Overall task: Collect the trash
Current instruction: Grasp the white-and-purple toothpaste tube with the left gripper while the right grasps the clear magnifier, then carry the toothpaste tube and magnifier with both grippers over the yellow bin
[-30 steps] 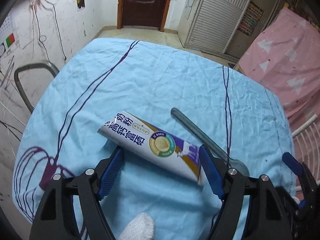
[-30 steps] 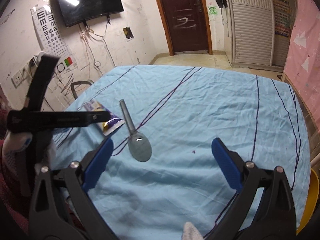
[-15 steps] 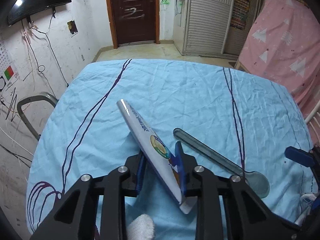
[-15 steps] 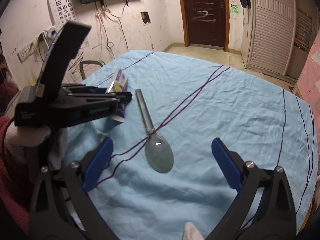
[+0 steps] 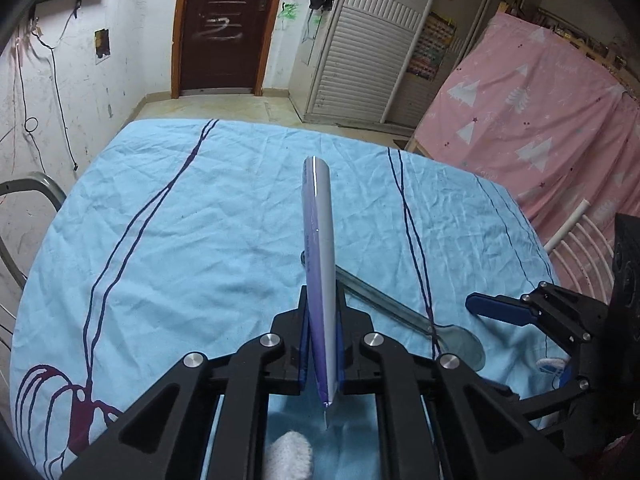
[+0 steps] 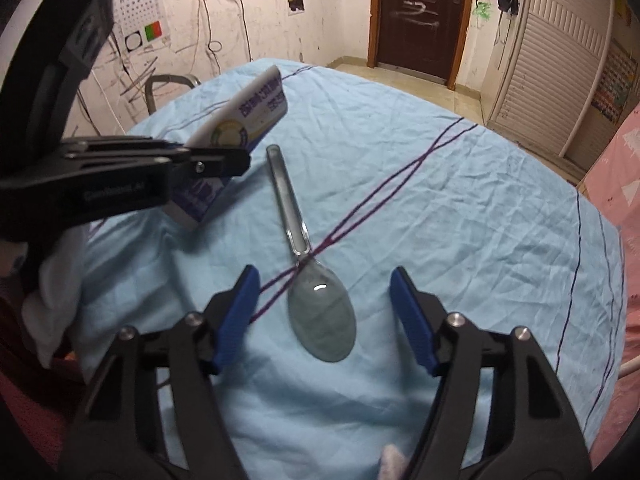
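Observation:
My left gripper [image 5: 322, 320] is shut on a flat white and purple sachet wrapper [image 5: 319, 248] and holds it edge-on above the blue tablecloth [image 5: 208, 240]. In the right wrist view the wrapper [image 6: 244, 120] sticks up out of the left gripper [image 6: 224, 162], lifted off the cloth. My right gripper [image 6: 324, 308] is open, its blue pads on either side of the bowl of a metal spoon [image 6: 320, 316] that lies on the cloth. The spoon [image 5: 400, 308] also shows in the left wrist view, just right of the wrapper, with the right gripper [image 5: 496, 308] beyond it.
A metal chair back [image 6: 170, 80] stands at the table's left edge. A pink cloth with tree prints [image 5: 540, 128] hangs to the right. A white rail [image 5: 568, 232] is by the right edge. A door [image 6: 416, 16] and a louvred cupboard [image 5: 360, 40] are beyond the table.
My left gripper closed on the wrapper and lifted it off the cloth, turning it edge-on. My right gripper moved forward and narrowed, and now straddles the spoon's bowl.

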`<state>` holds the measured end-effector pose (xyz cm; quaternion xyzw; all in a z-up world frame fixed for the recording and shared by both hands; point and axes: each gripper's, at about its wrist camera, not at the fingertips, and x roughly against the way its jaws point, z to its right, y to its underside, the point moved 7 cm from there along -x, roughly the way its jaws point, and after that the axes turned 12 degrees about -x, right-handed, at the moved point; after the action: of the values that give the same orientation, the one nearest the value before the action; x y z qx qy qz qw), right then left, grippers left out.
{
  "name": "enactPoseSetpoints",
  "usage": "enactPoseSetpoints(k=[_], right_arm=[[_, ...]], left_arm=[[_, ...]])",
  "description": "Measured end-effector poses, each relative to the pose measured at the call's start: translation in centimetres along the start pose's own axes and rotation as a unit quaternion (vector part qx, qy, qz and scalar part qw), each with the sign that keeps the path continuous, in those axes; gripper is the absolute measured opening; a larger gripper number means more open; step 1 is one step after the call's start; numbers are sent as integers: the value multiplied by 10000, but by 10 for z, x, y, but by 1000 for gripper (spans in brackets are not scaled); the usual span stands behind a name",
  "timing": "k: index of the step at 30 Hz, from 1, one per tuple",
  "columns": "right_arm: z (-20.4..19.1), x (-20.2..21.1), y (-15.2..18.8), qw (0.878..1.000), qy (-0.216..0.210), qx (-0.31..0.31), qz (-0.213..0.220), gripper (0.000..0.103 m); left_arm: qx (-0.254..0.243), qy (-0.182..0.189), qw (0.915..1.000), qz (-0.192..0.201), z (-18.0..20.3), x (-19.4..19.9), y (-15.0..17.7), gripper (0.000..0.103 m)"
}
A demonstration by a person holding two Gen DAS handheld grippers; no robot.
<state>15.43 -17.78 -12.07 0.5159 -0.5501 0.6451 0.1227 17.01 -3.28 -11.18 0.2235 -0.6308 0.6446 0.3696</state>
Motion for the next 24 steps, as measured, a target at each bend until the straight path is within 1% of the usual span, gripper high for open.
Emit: enactPoseSetpoints(k=[2,4,6,9,12,15,19,24], right_arm=[[-1,1,-1,10000,48,60,24,36],[1,1,-1,10000,50,25,18,27],[5,1,-3,9999,-81,-129,-9,27],[14,2,-5,9978,-414,-514,-50,27],[24,4,-6,9927,-768,-921,-82,27],[34,6,-6,9859,-1052,-1296,-69,27],[43,13,-8,9791,-1261,-1596,66,27],[52,29,-10,9759,-1303,-1720,321,27]], left_arm=[[-30,20,10000,-1,1,0,1,0],[-48,44,10000,0,0,-2,-1,0],[10,77,10000,-16,-2,-3,0,0],[101,152,9998,-56,-5,-3,2,1],[115,176,9998,-28,-5,-1,3,1],[82,180,9998,85,-4,5,2,1],[38,178,9997,188,-2,12,-2,1],[-37,154,9995,257,5,19,-7,1]])
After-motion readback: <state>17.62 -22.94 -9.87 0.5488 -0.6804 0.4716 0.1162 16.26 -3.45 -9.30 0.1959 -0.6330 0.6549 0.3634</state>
